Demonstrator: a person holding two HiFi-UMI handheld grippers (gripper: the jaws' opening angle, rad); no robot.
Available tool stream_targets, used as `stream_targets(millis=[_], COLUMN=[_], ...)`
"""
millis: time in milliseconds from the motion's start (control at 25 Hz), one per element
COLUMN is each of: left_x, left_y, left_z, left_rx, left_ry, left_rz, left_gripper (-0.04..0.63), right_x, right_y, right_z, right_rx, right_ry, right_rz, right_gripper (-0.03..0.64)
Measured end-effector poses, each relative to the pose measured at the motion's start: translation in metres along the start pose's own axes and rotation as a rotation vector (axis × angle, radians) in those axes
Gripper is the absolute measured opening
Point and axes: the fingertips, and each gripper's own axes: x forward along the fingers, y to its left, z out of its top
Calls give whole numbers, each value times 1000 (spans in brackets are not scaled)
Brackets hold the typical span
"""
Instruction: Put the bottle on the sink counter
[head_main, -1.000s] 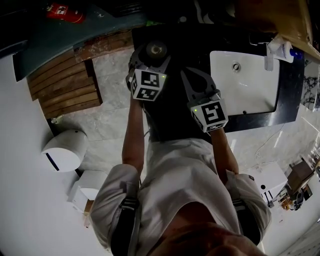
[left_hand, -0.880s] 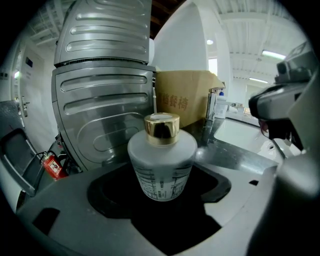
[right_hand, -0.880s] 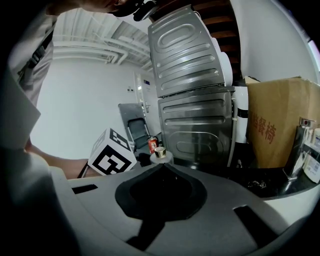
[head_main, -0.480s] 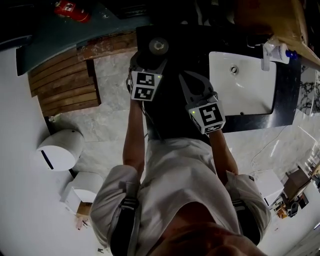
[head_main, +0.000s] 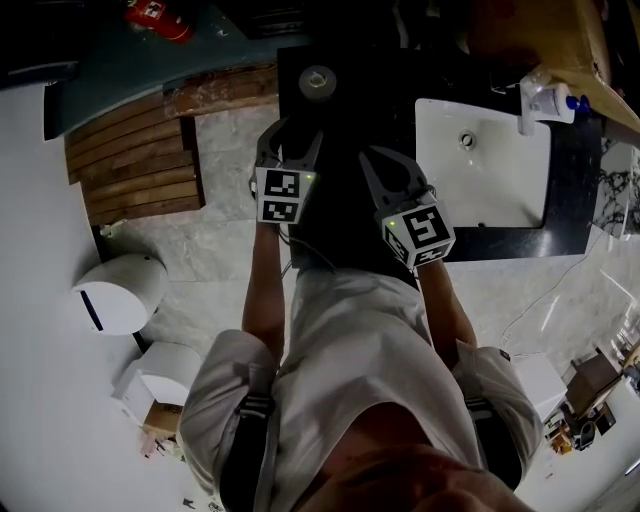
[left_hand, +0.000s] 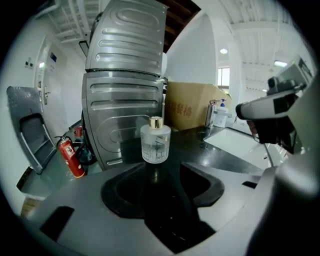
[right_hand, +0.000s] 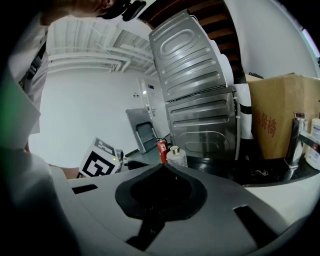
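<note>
A small clear glass bottle (head_main: 317, 82) with a gold cap stands upright on the black sink counter (head_main: 345, 110). In the left gripper view the bottle (left_hand: 155, 142) is just beyond the jaw tips, touching neither. My left gripper (head_main: 290, 135) sits a little short of it; its jaws are closing with nothing between them (left_hand: 162, 167). My right gripper (head_main: 385, 165) hovers over the counter to the right, its tips meeting on nothing (right_hand: 163, 166). From there the bottle (right_hand: 176, 156) shows ahead and slightly right.
A white sink basin (head_main: 530, 205) is set in the counter at the right, with a pump dispenser (head_main: 545, 100) and a cardboard box (head_main: 540, 30) behind it. A ribbed metal appliance (left_hand: 125, 100) stands behind the bottle. A red fire extinguisher (head_main: 160, 18), wooden slats (head_main: 135, 165) and a white bin (head_main: 118, 293) are on the left.
My left gripper has drawn back from the bottle toward the person, leaving it standing on the counter. The right gripper has barely moved.
</note>
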Motion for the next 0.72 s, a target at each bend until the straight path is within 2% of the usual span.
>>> stream_targets(millis=[120,200,400,600,720], left_x=[-19,-33,-63,-88,-103], left_y=[-10,-17,-38,-61,-72], left_z=[4,7,17,43,66], left_rx=[14,10,7,-3,2], left_ry=[-19,-37,-77,-163,-230], left_rz=[0,4,-4,-29,-49], left_gripper=[190,136,89,26,10], right_x=[-10,-17,-33,-51,-61], right_y=[0,1,4,13,19], right_z=[0,0,10,26,42], right_rx=[12,21,62,39,13], right_ry=[-11,-16,-46,-82,-124], right_rz=[5,13,26,48,61], right_gripper=[-2,-2,-2,-3,-2])
